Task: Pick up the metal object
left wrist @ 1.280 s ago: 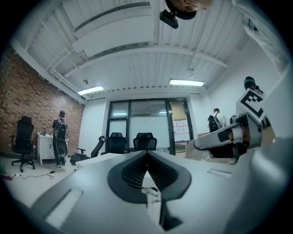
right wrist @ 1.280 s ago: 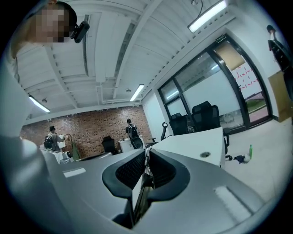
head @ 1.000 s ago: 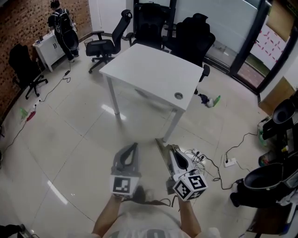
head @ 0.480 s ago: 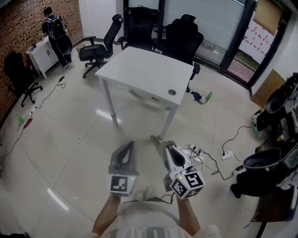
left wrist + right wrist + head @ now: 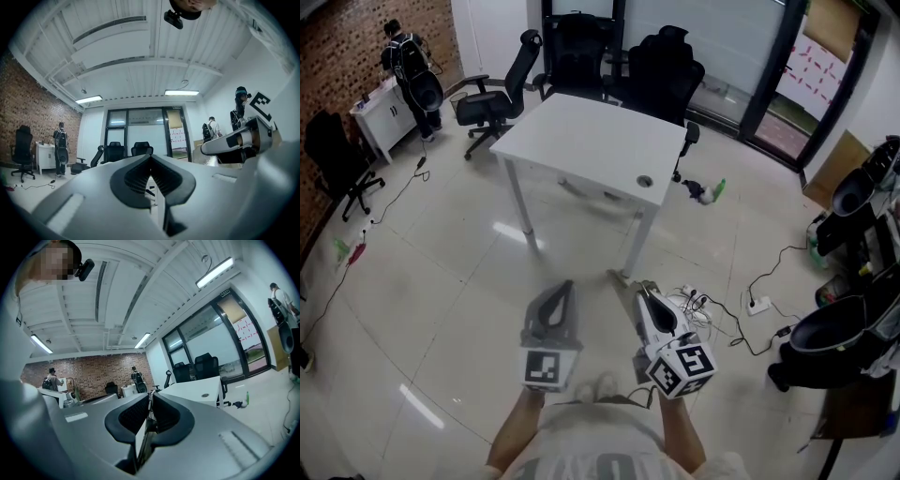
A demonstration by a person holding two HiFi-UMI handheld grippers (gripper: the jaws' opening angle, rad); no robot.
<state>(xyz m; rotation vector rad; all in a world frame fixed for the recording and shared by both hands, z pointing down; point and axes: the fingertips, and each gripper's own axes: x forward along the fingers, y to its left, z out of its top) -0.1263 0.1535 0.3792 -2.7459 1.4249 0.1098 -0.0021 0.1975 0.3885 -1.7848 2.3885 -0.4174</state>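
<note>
Both grippers are held at waist height above the tiled floor, pointing forward. My right gripper (image 5: pixel 643 287) (image 5: pixel 151 397) is shut on a thin flat metal strip (image 5: pixel 621 284) (image 5: pixel 142 436), which stands edge-on between the pads and pokes out ahead of the tips to the left. My left gripper (image 5: pixel 569 285) (image 5: pixel 150 157) is shut with nothing between its pads. The two grippers sit side by side, a hand's width apart.
A white table (image 5: pixel 581 131) stands ahead, with black office chairs (image 5: pixel 661 70) behind it. A power strip and cables (image 5: pixel 701 306) lie on the floor at the right. Black bins (image 5: pixel 834 347) line the right side. A person (image 5: pixel 408 70) stands far left by a cabinet.
The head view has shifted a little, so the table sits slightly higher and further left. Both grippers keep their pose, and the strip stays in the right one.
</note>
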